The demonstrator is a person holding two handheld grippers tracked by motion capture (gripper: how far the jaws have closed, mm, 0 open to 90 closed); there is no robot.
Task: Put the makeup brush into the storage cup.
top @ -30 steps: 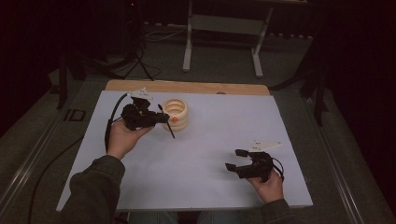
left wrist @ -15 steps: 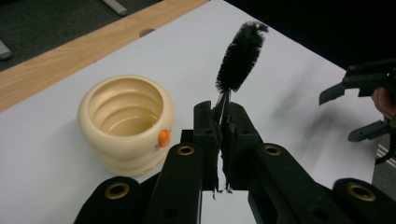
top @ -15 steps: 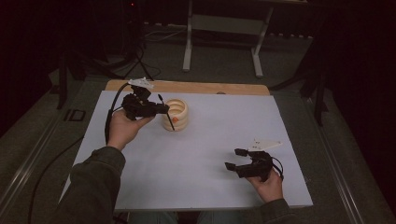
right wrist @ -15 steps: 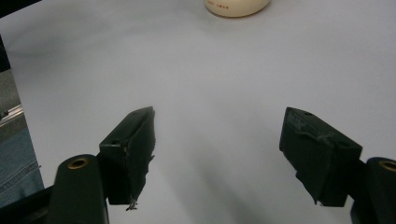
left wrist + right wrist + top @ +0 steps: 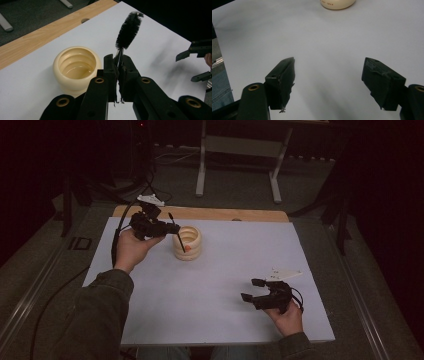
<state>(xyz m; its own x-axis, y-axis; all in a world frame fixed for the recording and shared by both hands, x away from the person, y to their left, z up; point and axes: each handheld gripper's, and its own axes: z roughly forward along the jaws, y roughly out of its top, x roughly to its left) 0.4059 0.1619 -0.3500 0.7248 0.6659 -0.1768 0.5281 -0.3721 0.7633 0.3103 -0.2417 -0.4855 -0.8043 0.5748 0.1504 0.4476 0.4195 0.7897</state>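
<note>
A cream ribbed pot (image 5: 187, 242) (image 5: 76, 66) stands on the white table top (image 5: 225, 265), left of the middle, and its base shows in the right gripper view (image 5: 337, 3). My left gripper (image 5: 170, 227) (image 5: 119, 60) hovers just left of the pot, shut on the thin wire stem of a black bottle brush (image 5: 176, 232). The bristle head (image 5: 128, 30) sticks out past the jaws, outside the pot, whose inside looks empty. My right gripper (image 5: 252, 290) (image 5: 329, 72) rests near the front right, open with nothing between its jaws; it also shows in the left gripper view (image 5: 195, 61).
A bare wooden strip (image 5: 225, 214) runs along the table's far edge. Beyond it on the dark floor stand the legs of a metal frame (image 5: 237, 150). A black cable (image 5: 117, 240) loops from my left gripper off the left side.
My left hand has lifted and drawn back toward the table's far left with the brush still gripped. The right hand has stayed put.
</note>
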